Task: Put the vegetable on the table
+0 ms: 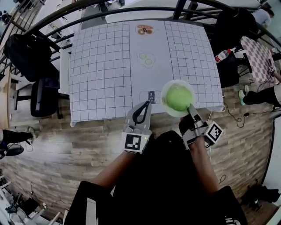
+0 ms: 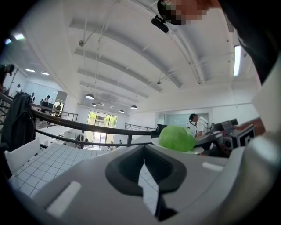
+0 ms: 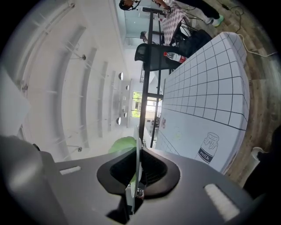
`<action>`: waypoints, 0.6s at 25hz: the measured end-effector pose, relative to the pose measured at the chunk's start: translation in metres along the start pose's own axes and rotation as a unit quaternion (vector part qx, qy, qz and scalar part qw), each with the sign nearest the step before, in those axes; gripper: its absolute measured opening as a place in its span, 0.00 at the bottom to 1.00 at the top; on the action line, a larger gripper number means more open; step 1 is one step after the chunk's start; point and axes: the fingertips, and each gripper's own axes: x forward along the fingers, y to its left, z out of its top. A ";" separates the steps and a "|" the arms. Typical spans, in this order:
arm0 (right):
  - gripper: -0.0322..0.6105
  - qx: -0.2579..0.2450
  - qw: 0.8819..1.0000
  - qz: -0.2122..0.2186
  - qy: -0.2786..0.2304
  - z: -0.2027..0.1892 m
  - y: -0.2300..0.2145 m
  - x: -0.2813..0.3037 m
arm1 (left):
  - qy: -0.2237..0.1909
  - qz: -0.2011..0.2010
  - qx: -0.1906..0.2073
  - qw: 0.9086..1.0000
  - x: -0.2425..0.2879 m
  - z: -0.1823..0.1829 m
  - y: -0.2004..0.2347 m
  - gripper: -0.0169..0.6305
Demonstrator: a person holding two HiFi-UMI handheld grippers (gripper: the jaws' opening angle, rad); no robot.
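Observation:
A round green vegetable (image 1: 178, 97) lies on a white plate (image 1: 166, 94) that hangs over the front right edge of the table (image 1: 101, 66). My right gripper (image 1: 190, 107) is shut on the plate's near rim. In the right gripper view the plate (image 3: 138, 154) stands edge-on between the jaws, with the vegetable (image 3: 120, 144) behind it. My left gripper (image 1: 144, 106) is shut and holds nothing, just left of the plate at the table's front edge. In the left gripper view the vegetable (image 2: 176, 137) shows to the right on the plate (image 2: 197, 150).
The table wears a white grid cloth with a plain middle strip printed with a milk bottle (image 1: 149, 96), eggs (image 1: 146, 59) and a doughnut (image 1: 144, 30). A black chair (image 1: 39, 96) stands at the left. A dark railing (image 1: 131, 9) curves round the back. Wooden floor lies below.

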 end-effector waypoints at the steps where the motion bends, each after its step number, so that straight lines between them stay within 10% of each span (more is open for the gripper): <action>1: 0.08 0.003 1.000 -0.001 -0.002 -0.001 0.000 0.002 | 0.001 0.001 -0.001 1.000 0.000 -0.002 0.004 0.04; 15: 0.08 -0.007 1.000 -0.003 0.005 0.019 -0.015 0.051 | -0.004 0.019 -0.015 1.000 0.012 0.004 0.034 0.04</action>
